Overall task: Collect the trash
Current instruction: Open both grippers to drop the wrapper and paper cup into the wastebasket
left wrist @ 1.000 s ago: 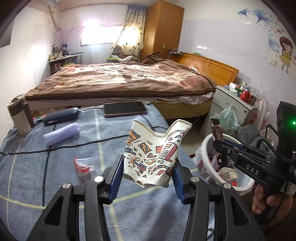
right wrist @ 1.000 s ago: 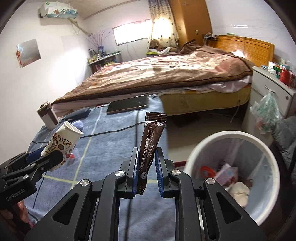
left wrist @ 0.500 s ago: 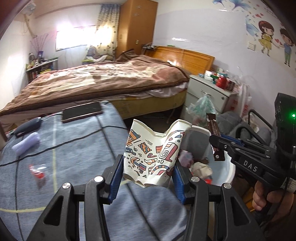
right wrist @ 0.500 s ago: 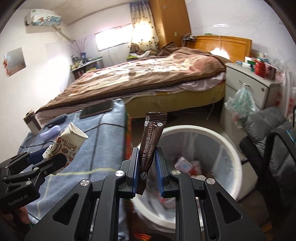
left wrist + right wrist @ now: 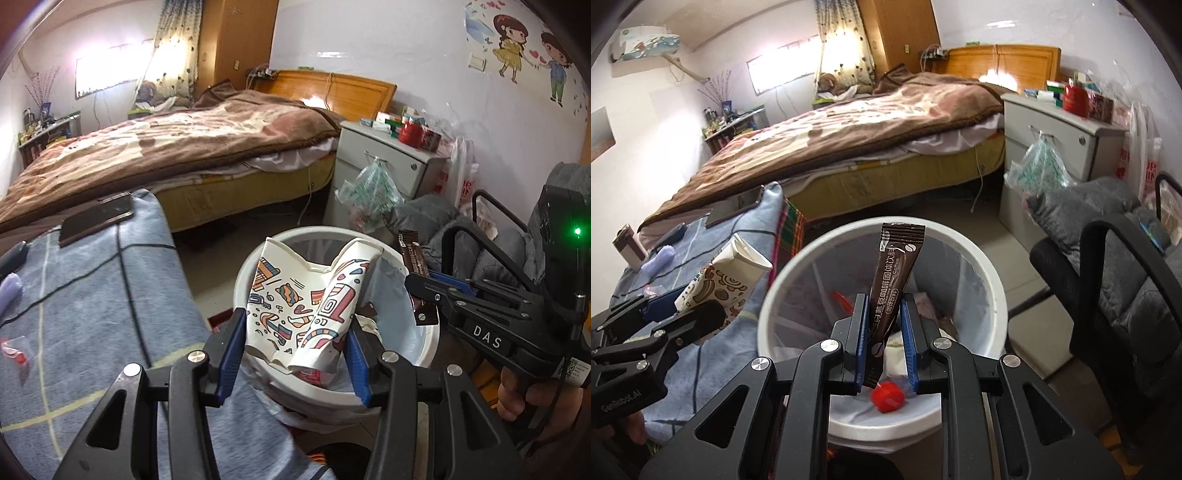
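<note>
A crushed patterned paper cup [image 5: 303, 314] is clamped between the left tongs [image 5: 295, 343] above the white trash bin [image 5: 243, 269]. A brown coffee sachet [image 5: 892, 291] is gripped upright by the right tongs [image 5: 884, 343] over the same bin, just beside the blue-covered desk [image 5: 92, 295].

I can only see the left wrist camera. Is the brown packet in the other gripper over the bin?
Observer: Yes. In the right wrist view the coffee sachet stands in the right gripper, right above the open white bin.
Child: What's inside the bin?
Observer: A round red thing lies low inside. I can't tell what it is.
Child: Is my cup over it too?
Observer: From that side the crushed paper cup appears just left of the rim, over the blue cloth.
</note>
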Available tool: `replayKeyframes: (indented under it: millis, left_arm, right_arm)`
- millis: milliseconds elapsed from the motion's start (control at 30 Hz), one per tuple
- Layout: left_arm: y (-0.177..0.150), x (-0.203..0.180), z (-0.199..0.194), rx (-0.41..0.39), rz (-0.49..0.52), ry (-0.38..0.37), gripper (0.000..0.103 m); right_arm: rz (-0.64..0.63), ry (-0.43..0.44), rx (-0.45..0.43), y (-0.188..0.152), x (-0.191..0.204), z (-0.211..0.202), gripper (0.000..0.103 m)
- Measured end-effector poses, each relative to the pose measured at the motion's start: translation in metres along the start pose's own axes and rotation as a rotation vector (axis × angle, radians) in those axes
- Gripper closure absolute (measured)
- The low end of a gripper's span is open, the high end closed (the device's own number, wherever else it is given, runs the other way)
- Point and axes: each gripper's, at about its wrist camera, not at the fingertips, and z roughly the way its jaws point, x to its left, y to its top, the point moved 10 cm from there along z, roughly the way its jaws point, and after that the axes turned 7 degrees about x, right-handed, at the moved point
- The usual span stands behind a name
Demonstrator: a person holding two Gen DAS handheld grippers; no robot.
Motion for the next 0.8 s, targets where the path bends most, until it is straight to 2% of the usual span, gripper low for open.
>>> replayKeyframes:
  millis: [233, 500, 667, 800]
  left_arm:
    - [-0.006, -0.017, 0.014, 0.023, 0.020, -0.007, 0.051]
    - [-0.006, -0.018, 0.021, 0.032, 0.002, -0.011, 0.050]
    - [-0.007, -0.015, 0.023, 0.036, -0.007, -0.010, 0.041]
    - [-0.007, -0.011, 0.020, 0.033, -0.016, -0.010, 0.035]
  right_arm:
    - [-0.020, -0.038, 0.046, -0.011, -0.012, 0.009, 0.083]
    - [-0.005, -0.043, 0.066, -0.014, -0.020, 0.012, 0.083]
    - [-0.004, -0.039, 0.076, -0.014, -0.021, 0.014, 0.081]
    - [-0.010, -0.050, 0.070, -0.014, -0.021, 0.014, 0.065]
